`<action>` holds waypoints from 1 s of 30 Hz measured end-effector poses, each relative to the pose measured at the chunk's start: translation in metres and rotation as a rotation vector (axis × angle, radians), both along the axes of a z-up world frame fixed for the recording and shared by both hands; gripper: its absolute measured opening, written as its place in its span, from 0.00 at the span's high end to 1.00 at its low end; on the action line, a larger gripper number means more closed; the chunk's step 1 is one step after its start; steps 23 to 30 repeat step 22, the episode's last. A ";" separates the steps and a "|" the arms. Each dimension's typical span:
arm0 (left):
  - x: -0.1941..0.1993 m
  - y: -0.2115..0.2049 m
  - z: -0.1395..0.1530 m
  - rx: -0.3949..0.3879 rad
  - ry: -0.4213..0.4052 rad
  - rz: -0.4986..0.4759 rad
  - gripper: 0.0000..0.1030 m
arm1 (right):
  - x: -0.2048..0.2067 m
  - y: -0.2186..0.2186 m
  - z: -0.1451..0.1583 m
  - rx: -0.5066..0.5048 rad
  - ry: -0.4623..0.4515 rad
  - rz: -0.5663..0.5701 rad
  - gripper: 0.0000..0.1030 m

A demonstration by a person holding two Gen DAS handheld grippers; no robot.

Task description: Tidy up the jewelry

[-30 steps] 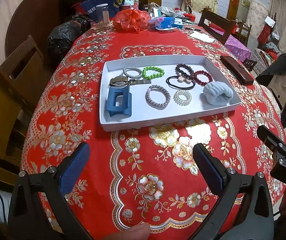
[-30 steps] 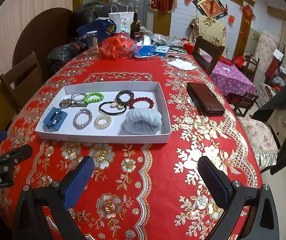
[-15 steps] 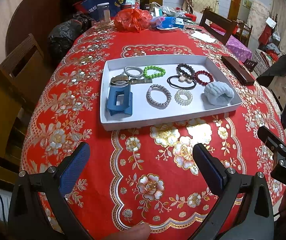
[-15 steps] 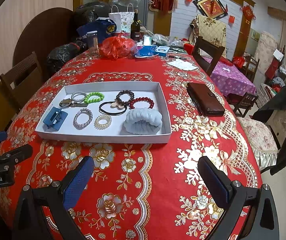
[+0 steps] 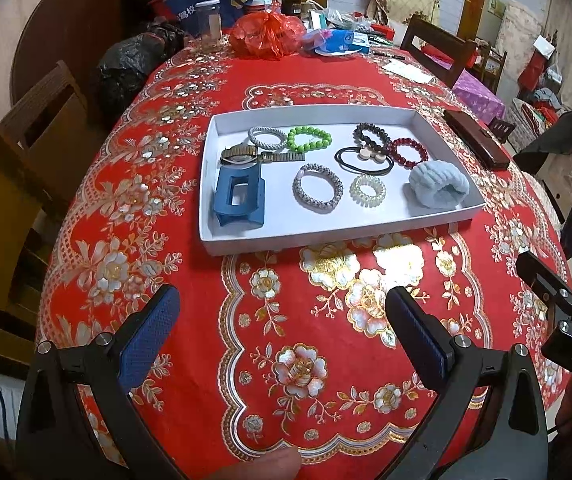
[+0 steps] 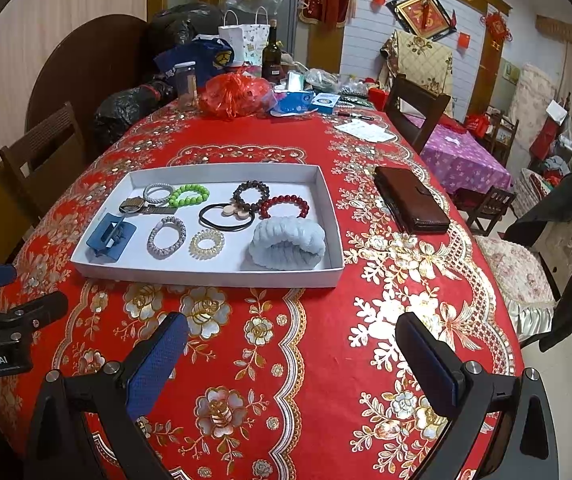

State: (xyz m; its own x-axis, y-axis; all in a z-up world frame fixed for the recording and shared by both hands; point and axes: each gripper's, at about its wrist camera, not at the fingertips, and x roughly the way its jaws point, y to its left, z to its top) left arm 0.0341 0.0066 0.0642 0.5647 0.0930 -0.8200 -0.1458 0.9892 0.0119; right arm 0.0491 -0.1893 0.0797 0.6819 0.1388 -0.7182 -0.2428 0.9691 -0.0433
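Left wrist view: the left gripper (image 5: 280, 318) is held spread wide and empty above the red tablecloth (image 5: 206, 320). The right gripper (image 6: 291, 340) is spread wide and empty too. A white tray (image 5: 325, 234) is seen just ahead on the table. A blue hair clip (image 5: 238, 196), a green bead bracelet (image 5: 309, 139), a watch (image 5: 246, 155) and a fluffy blue band (image 5: 437, 185) are laid inside it.

White lettering "enRobot.AI" is showing on the left gripper (image 6: 6, 320), and "DAS" is showing on the right gripper (image 5: 565, 312).
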 end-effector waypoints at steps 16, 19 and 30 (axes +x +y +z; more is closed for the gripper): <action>0.000 -0.001 -0.003 -0.033 0.010 0.003 0.00 | 0.000 0.001 -0.001 -0.002 -0.002 0.000 0.00; -0.002 -0.003 -0.002 -0.021 -0.006 0.000 0.00 | 0.000 0.001 -0.001 -0.002 -0.003 0.000 0.00; -0.003 -0.005 0.000 -0.004 -0.018 -0.002 0.00 | 0.000 0.001 -0.001 -0.003 -0.004 0.000 0.00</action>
